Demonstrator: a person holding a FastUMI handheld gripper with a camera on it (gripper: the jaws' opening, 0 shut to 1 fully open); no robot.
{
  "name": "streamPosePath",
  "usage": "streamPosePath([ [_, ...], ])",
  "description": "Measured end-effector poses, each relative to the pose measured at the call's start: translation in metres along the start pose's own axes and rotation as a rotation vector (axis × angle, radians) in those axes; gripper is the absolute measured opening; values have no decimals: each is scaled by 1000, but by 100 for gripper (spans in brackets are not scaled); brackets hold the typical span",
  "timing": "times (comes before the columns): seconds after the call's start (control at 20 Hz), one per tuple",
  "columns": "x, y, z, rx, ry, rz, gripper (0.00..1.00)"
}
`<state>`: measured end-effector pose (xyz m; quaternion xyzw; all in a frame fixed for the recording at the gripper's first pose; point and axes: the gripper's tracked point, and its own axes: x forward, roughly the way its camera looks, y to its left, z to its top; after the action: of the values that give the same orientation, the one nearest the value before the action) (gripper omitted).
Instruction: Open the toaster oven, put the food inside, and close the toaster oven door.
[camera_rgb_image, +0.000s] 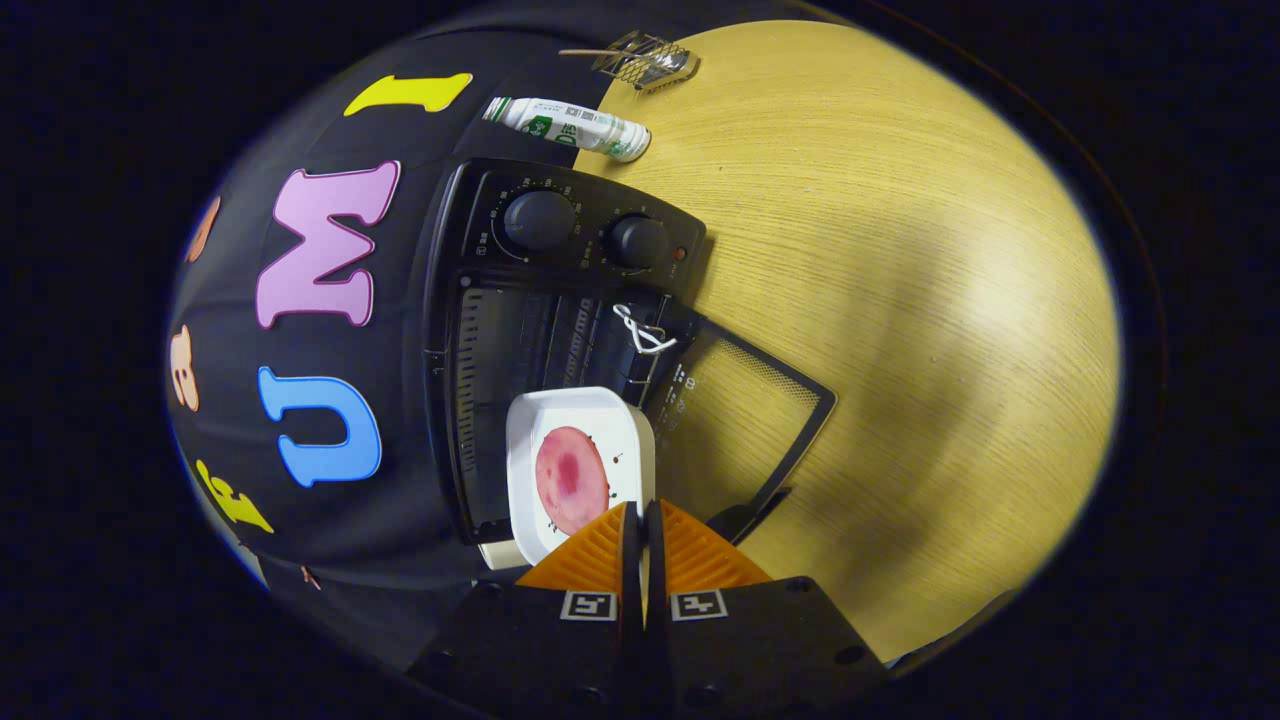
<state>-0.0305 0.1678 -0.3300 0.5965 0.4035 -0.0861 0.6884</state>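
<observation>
Right, we've got the gripper (642, 520) pinching the near rim of the white dish (580, 470), both fingers pressed onto it with almost no gap between them. The dish carries a round pink slice of food (571, 480), and its far end sits at the open mouth of the black toaster oven (520, 330), just ahead of the fingers. The oven door (745, 420) is swung fully open, flat over the wooden table (900, 300). Two dials (540, 220) sit on the control panel. Beyond the oven we see a white bottle (568, 127) lying on its side, and past that a small wire rack (645, 60).
</observation>
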Motion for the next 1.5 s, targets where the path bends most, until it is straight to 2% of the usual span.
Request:
streamPosePath([
  [0.2, 25, 13, 0, 70, -63, -23, 5],
  [0.6, 57, 17, 7, 97, -126, -76, 5],
  [1.15, 82, 35, 10, 219, -178, -42, 6],
  [1.35, 90, 45, 6, 287, -127, -5, 13],
  [1.5, 83, 45, 5, 254, -113, -3, 23],
])
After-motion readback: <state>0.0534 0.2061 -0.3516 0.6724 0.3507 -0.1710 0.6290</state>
